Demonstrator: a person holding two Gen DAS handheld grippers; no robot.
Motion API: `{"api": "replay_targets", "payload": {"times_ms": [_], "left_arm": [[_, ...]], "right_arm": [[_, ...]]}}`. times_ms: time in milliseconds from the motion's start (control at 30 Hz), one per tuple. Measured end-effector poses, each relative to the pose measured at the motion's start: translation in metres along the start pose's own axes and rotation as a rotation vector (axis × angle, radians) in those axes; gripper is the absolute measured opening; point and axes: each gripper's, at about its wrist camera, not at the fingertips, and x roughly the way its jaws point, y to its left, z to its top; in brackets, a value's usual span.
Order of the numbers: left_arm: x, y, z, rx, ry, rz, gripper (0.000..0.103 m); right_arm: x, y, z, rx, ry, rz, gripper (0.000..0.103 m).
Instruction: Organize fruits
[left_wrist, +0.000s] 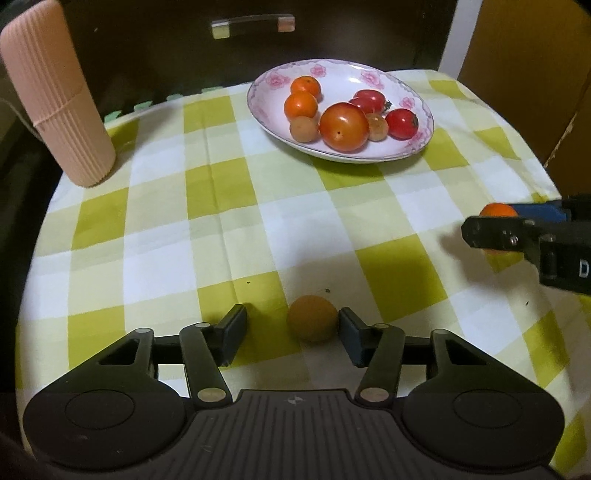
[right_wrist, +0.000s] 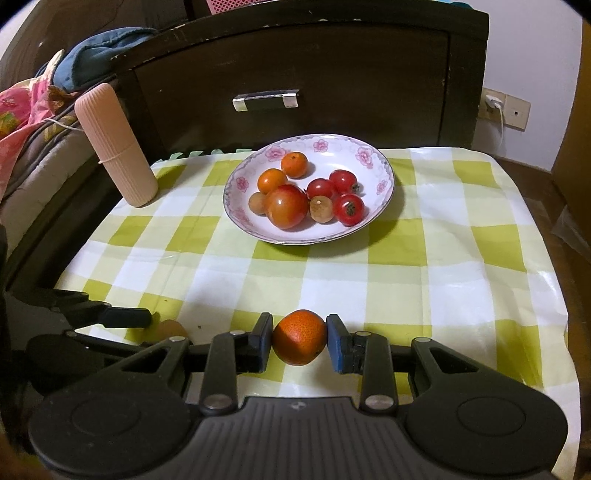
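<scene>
1. Nearest, the left gripper (left_wrist: 292, 334) stands open over the bench (left_wrist: 155, 258). A brown fruit (left_wrist: 312, 323) lies on the cloth between its fingers (left_wrist: 232, 332), not centred: it touches or nearly touches the right-hand finger, while a clear gap separates it from the left-hand one. No pad presses it from both sides, so I judge it not yet gripped.

2. The right gripper (right_wrist: 300, 341) is closed on a mandarin (right_wrist: 300, 336), both blue pads against its sides. From the left wrist view it seems held just above the cloth, though I cannot be sure.

3. The fruit is round, so no long axis matters. What counts is the offset: the left fingers need to shift towards the fruit's side so it sits midway before they close, or it may roll away from the touching pad.

4. Ahead of both pairs of fingers, well apart, lies the plate (right_wrist: 369, 155) with mandarins, red tomatoes, one big tomato and two small brown fruits already in it. It lies straight ahead of the right fingers and ahead, slightly to the right, of the left ones. The right hand, already loaded, looks readier to go there.

5. Far left of the plate stands a pink ribbed case (left_wrist: 55, 96), clear of either path.
</scene>
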Motion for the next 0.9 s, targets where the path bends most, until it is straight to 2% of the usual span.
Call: {"api": "replay_targets", "payload": {"times_ms": [33, 100, 133, 300, 900], "left_arm": [[0.0, -0.002, 0.0, 0.012, -0.005, 0.007, 0.056], [-0.001, -0.005, 0.0, 0.027, -0.012, 0.011, 0.04], [-0.001, -0.005, 0.001, 0.026, -0.009, 0.008, 0.038], [-0.003, -0.009, 0.001, 0.046, -0.009, 0.013, 0.037], [-0.015, -0.017, 0.025, 0.084, -0.095, 0.015, 0.038]], "right_arm": [[0.0, 0.0, 0.0, 0.0, 0.001, 0.0, 0.03], [0.001, 0.0, 0.001, 0.001, 0.002, -0.001, 0.03], [0.002, 0.001, 0.001, 0.001, 0.002, -0.001, 0.03], [0.003, 0.002, 0.001, -0.003, 0.002, -0.001, 0.03], [0.008, 0.0, 0.01, 0.004, -0.016, -0.007, 0.03]]}}
